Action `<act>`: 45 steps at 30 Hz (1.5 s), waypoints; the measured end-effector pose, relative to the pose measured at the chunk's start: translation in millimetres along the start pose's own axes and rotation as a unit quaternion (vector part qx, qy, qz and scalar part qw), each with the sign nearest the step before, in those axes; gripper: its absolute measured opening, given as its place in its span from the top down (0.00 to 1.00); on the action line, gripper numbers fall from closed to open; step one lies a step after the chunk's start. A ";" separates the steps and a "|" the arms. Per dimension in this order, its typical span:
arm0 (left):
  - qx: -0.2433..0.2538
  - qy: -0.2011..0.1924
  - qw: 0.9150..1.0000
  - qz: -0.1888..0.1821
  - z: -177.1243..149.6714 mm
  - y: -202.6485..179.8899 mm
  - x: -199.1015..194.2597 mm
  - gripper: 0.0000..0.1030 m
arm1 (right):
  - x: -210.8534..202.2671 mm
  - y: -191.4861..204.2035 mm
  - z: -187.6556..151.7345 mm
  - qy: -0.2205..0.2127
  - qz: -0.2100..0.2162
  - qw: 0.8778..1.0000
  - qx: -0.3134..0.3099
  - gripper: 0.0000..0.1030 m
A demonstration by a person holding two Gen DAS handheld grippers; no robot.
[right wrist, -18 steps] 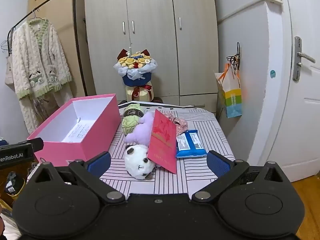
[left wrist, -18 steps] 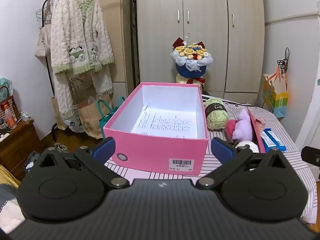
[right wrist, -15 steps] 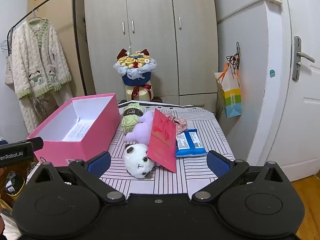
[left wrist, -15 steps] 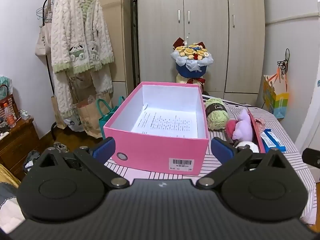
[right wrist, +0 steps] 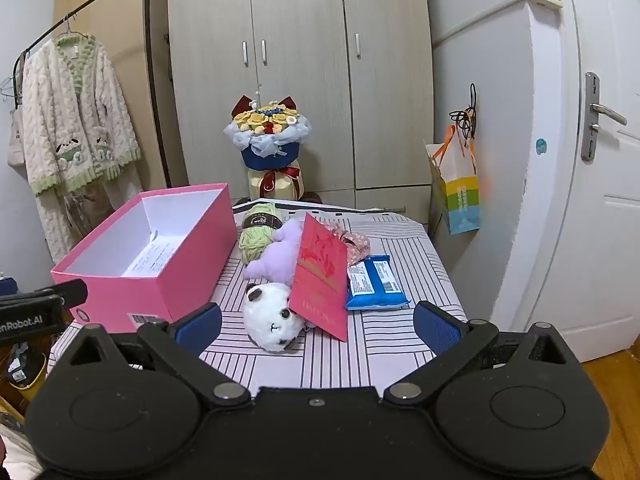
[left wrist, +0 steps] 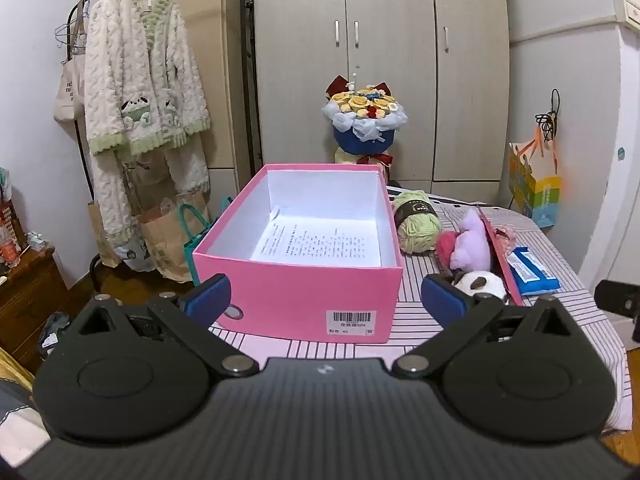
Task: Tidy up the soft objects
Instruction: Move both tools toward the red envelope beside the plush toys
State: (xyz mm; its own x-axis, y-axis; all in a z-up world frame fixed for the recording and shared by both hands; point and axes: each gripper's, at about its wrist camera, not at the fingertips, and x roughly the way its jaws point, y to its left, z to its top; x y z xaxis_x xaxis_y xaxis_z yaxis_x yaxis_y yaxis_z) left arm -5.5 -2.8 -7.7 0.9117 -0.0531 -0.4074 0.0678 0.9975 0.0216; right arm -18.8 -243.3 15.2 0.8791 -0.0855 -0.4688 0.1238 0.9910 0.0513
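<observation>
Only the right wrist view shows the panda plush's (right wrist: 272, 322) face.

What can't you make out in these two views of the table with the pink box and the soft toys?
- Pink plush: left wrist view only; the purple plush covers most of it, and it is fully hidden in the right wrist view.
- Panda plush: left wrist view, partly behind the left claw.
- Patterned wrapper: right wrist view, mostly behind the red card.
- Sheet in the pink box: print too small to read.
</observation>
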 end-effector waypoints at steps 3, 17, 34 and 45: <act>-0.007 0.003 1.000 0.000 -0.5 1.9 0.3 0.00 | -0.1 -0.2 -0.6 0.001 -0.001 1.000 0.000 0.00; -0.019 0.018 1.000 -0.008 -3.3 8.9 9.0 0.00 | 3.6 -2.5 -1.5 0.003 -0.002 1.000 -0.002 0.00; 0.001 0.026 1.000 -0.013 -2.8 5.3 12.2 0.00 | 4.6 -0.5 -3.9 -0.007 0.000 1.000 -0.020 0.00; 0.005 0.028 0.999 -0.017 -3.8 2.7 12.6 0.00 | 3.9 -1.1 -5.5 -0.011 0.008 1.000 -0.022 0.00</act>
State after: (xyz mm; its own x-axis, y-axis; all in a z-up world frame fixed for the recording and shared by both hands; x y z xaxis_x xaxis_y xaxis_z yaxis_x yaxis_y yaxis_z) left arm 4.6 -0.6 -16.2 0.8850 -0.0832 -0.4580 0.1023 0.9946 0.0169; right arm -18.0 -244.2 8.4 0.8906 -0.0704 -0.4493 0.0890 0.9958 0.0203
